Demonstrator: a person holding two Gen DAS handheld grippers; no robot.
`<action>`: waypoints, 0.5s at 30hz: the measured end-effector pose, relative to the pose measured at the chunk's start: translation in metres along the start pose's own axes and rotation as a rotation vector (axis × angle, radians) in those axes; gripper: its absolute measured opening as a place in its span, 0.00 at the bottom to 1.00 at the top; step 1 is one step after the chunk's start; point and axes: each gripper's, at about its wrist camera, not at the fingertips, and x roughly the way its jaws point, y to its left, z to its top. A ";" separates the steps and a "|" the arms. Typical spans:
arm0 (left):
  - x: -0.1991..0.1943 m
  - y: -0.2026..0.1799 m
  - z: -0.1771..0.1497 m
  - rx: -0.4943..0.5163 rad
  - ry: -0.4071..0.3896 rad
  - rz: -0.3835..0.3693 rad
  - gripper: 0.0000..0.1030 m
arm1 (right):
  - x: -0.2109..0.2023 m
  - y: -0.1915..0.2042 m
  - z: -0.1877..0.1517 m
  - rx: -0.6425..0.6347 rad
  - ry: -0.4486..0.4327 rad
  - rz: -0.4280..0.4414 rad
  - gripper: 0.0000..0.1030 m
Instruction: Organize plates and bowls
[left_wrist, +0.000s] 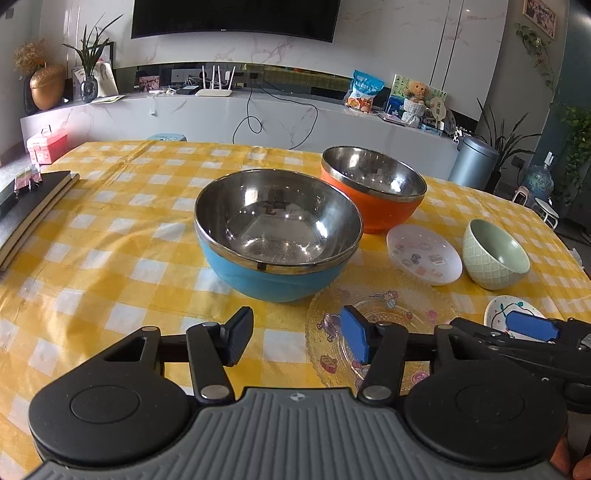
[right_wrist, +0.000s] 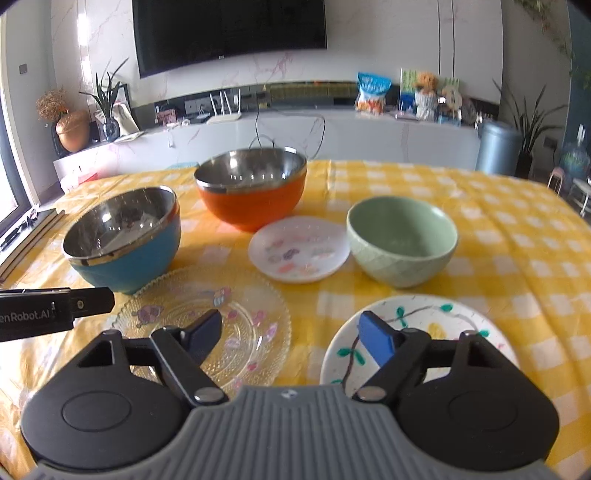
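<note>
A blue steel-lined bowl (left_wrist: 277, 236) (right_wrist: 123, 236) stands on the yellow checked cloth, an orange steel-lined bowl (left_wrist: 373, 188) (right_wrist: 253, 186) behind it. A small white sticker plate (left_wrist: 424, 254) (right_wrist: 299, 248) and a green bowl (left_wrist: 495, 254) (right_wrist: 402, 243) sit to the right. A clear glass plate (left_wrist: 391, 306) (right_wrist: 221, 310) and a white painted plate (left_wrist: 498, 310) (right_wrist: 436, 325) lie nearest. My left gripper (left_wrist: 297, 338) is open and empty, in front of the blue bowl. My right gripper (right_wrist: 291, 336) is open and empty, between the glass and painted plates.
Dark notebooks (left_wrist: 33, 206) lie at the table's left edge. A white media counter (left_wrist: 258, 114) with a router, snack bag and plants runs behind the table. A grey bin (left_wrist: 472, 162) stands at the far right. The right gripper's body (left_wrist: 532, 332) shows in the left wrist view.
</note>
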 end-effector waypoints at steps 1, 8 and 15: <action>0.001 0.000 -0.001 -0.003 0.007 -0.008 0.62 | 0.003 0.000 -0.001 0.006 0.018 0.004 0.68; 0.016 0.004 -0.005 -0.042 0.041 -0.031 0.40 | 0.011 -0.004 -0.001 0.054 0.012 0.042 0.43; 0.023 0.006 -0.007 -0.069 0.054 -0.046 0.34 | 0.021 -0.011 -0.003 0.117 0.043 0.069 0.26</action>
